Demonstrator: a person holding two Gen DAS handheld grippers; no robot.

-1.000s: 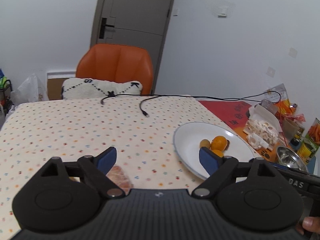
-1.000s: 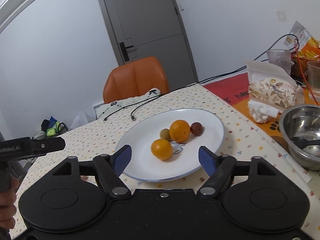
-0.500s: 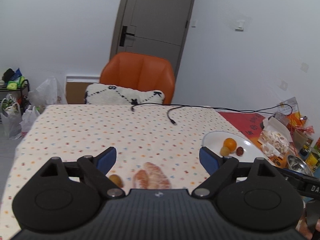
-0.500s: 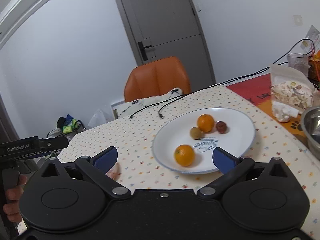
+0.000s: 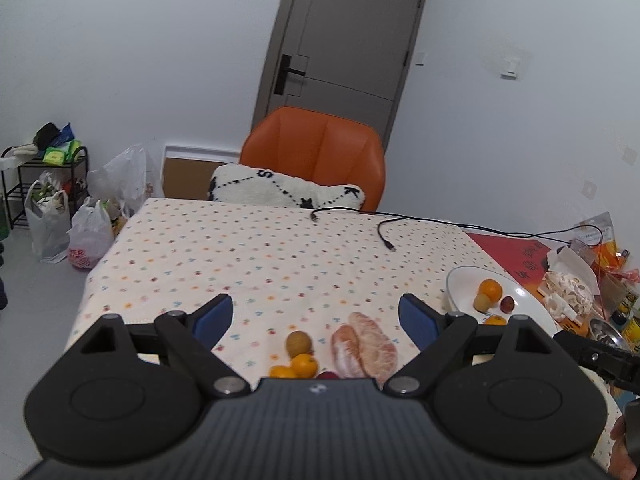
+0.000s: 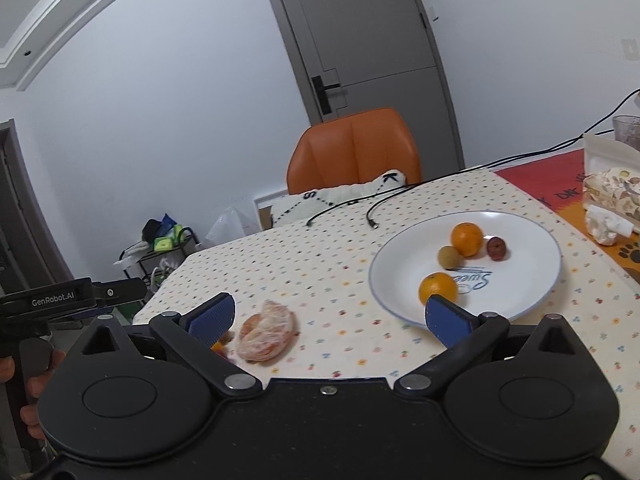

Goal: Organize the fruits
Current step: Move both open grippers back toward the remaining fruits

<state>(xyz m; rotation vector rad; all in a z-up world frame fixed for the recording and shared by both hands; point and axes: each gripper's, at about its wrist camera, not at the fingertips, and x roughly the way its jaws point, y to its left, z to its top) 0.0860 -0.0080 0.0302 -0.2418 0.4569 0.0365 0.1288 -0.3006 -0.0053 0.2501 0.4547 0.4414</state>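
- The left tongs [image 5: 316, 316] are standing released, blue pads wide apart and holding nothing, hovering above the counter [image 5: 256, 256].
- Just beyond them, at 12 o'clock, loose fruit is lying on the cloth: a peeled citrus [image 5: 362, 344], a brown fruit [image 5: 299, 342] to its left, two small oranges [image 5: 298, 367] nearer the tongs, and a sliver of something red that is too hidden to identify.
- The right tongs [image 6: 328, 318] are also gaping and empty; the left pad is sitting over the peeled citrus's side of the view, the right pad overlapping the near rim of the plate [image 6: 532, 256].
- On the plate, at 1 o'clock from the right tongs, four fruits are lying: a near orange [image 6: 437, 288], a far orange [image 6: 466, 239], a brownish fruit [image 6: 451, 257] touching it, and a dark red fruit [image 6: 496, 247] just beside.
- From the left view the plate is sitting at 2 o'clock, well apart from the loose cluster.
- Judgement: the step in hand is picking the next loose fruit; several pieces are not yet on the plate.
- The next move is calling for one pair of tongs to descend, straddle a single piece and close gently. The peeled citrus looks soft and may squash, while the round ones may roll away.
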